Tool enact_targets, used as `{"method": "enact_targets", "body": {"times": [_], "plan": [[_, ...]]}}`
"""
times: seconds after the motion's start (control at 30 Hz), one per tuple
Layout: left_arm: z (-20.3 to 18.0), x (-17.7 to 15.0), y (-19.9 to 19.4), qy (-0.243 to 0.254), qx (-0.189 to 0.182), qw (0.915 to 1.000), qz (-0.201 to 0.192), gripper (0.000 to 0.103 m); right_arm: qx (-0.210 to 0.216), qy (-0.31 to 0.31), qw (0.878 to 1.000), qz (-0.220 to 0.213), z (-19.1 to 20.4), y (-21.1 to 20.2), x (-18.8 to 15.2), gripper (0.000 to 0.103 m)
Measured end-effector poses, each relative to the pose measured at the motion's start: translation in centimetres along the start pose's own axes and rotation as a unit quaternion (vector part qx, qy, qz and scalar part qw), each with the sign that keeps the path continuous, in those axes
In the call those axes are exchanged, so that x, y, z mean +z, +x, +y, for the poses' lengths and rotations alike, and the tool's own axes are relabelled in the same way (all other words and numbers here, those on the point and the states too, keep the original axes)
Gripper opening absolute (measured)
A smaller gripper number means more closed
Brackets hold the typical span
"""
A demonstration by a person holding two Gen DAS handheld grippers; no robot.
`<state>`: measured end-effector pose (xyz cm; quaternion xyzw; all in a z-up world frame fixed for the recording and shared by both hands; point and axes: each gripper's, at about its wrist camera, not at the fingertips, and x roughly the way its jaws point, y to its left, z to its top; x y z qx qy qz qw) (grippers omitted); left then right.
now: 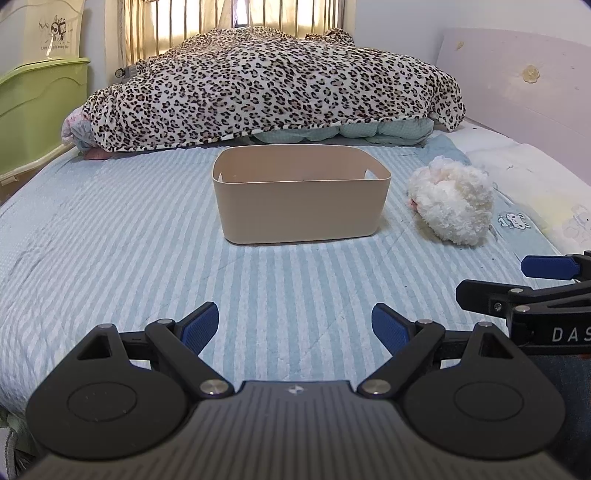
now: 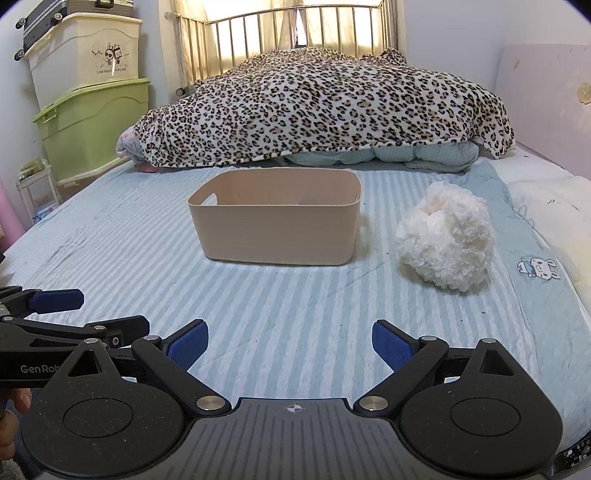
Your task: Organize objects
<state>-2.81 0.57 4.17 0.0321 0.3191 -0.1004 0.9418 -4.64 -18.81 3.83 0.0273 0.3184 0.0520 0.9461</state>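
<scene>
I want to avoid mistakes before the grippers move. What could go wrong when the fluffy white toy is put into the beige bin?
1. The fluffy white plush toy is soft and shapeless, so the open right gripper may pinch only fur and drop it.
2. The beige plastic bin stands on a soft striped bed sheet; a push on its rim could tip or slide it.

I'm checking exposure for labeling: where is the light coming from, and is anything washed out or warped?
Both views: backlit by the curtained window, which is blown out behind the rails. Left wrist view: fisheye bends the bed edge; bin sharp. Right wrist view: plush evenly lit with a soft shadow beneath; dark vignette in the corners.
</scene>
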Motion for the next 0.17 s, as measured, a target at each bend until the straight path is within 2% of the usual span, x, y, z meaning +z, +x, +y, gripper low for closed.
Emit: {"method": "enact_targets", "body": {"times": [0.17], "plan": [[0.07,0.07,0.2,-0.002,0.002,1.0,0.002,0.091,-0.002,0.0,1.0,-0.001,0.08,0.07,0.05,0.097]]}}
